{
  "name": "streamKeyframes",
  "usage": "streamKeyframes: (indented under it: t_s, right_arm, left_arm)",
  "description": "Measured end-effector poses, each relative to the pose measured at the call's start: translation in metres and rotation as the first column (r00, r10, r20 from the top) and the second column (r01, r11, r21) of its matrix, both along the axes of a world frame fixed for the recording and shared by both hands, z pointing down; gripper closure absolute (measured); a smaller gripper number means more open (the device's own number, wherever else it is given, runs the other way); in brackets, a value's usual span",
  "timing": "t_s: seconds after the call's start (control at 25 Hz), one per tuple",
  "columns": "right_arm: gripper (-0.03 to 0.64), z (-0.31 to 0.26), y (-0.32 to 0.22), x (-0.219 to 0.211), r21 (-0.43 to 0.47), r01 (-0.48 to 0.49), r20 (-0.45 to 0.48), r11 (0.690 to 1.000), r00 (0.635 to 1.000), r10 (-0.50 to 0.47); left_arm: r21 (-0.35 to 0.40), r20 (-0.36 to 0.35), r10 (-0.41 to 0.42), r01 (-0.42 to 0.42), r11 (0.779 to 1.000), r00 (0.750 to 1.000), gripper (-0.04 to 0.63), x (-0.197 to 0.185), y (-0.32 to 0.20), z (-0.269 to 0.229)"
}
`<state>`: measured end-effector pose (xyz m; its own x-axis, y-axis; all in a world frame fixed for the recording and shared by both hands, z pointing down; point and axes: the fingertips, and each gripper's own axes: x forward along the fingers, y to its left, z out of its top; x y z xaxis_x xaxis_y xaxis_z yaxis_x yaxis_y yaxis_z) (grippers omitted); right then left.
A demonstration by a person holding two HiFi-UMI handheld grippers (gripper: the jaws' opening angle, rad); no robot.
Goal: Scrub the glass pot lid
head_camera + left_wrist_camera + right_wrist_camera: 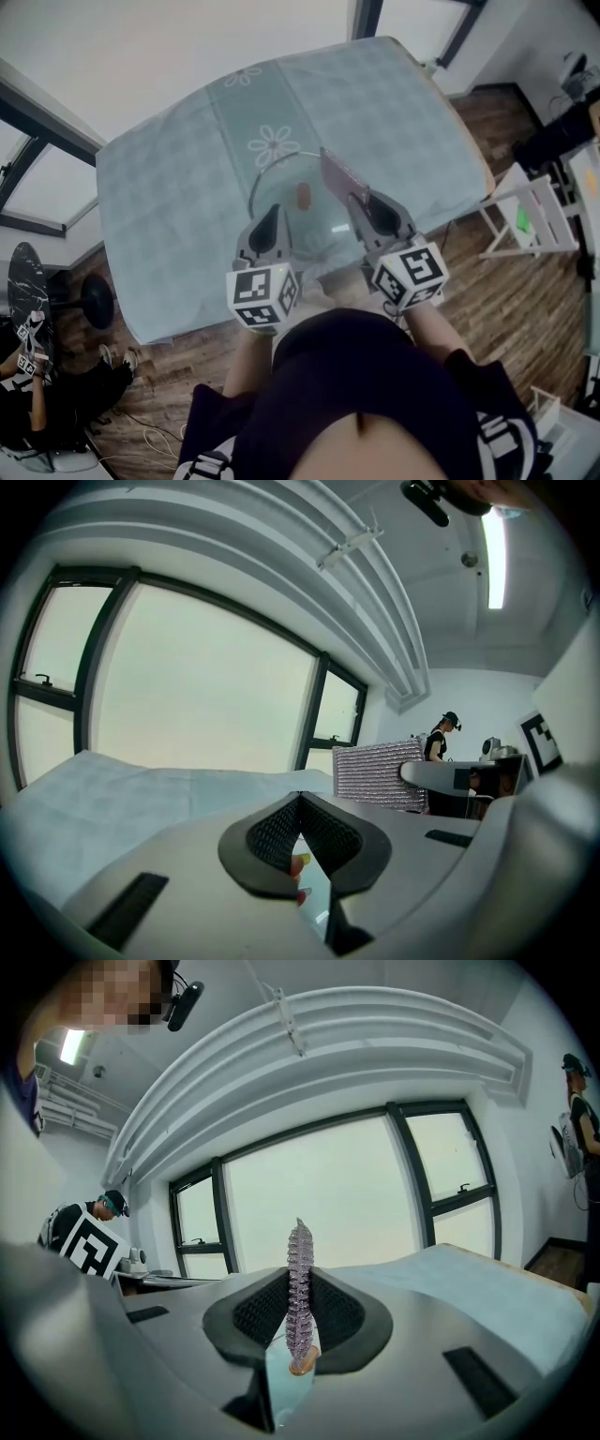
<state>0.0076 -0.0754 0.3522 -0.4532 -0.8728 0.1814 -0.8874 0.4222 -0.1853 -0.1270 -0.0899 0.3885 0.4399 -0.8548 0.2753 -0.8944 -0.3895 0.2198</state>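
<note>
Ahead of both sets of jaws: bare checked tablecloth (169,187) to the far edge, open run. Left of the left gripper (274,210) jaws: cloth open as well. Under and between the two: glass pot lid (286,176), brown knob (303,194) standing up in the gap. Scrub pad (334,176) juts forward from the right gripper (355,201) jaws, narrowing that gap. Right of them: bare cloth, then the table edge. White rack (530,220) on the floor, well apart. Behind: person's torso (375,394).

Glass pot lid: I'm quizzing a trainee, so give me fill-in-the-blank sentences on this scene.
1. The glass pot lid is clamped in the ____ tool.
2. The purple scouring cloth is clamped in the ____ tool.
3. The tablecloth shows a ____ print.
Missing: left, right, flower.
</note>
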Motion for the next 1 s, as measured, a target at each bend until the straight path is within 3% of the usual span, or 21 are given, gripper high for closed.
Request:
streamKeyframes:
  t_s: [0.36,0.56,0.76,1.0]
  right_arm:
    - [0.551,0.015,-0.036,-0.003,-0.022,-0.049,-0.012,0.999,0.999,0.049]
    - [0.551,0.026,-0.054,-0.002,-0.027,-0.073,-0.063,0.997,0.995,0.071]
    - [0.551,0.044,-0.075,0.0,-0.022,-0.059,-0.194,0.998,0.98,0.053]
    - [0.551,0.081,-0.097,-0.003,-0.042,0.002,-0.401,0.999,0.916,-0.018]
  left_arm:
    - [-0.021,-0.02,0.025,-0.025,0.999,0.999,0.597,-0.01,-0.034,0.013]
    - [-0.039,-0.02,0.031,-0.032,0.999,0.999,0.597,-0.016,-0.045,0.022]
    - [-0.069,-0.02,0.023,-0.025,0.997,1.0,0.597,-0.024,-0.051,0.035]
    - [-0.098,-0.004,0.005,-0.005,0.995,1.0,0.597,-0.029,-0.057,0.051]
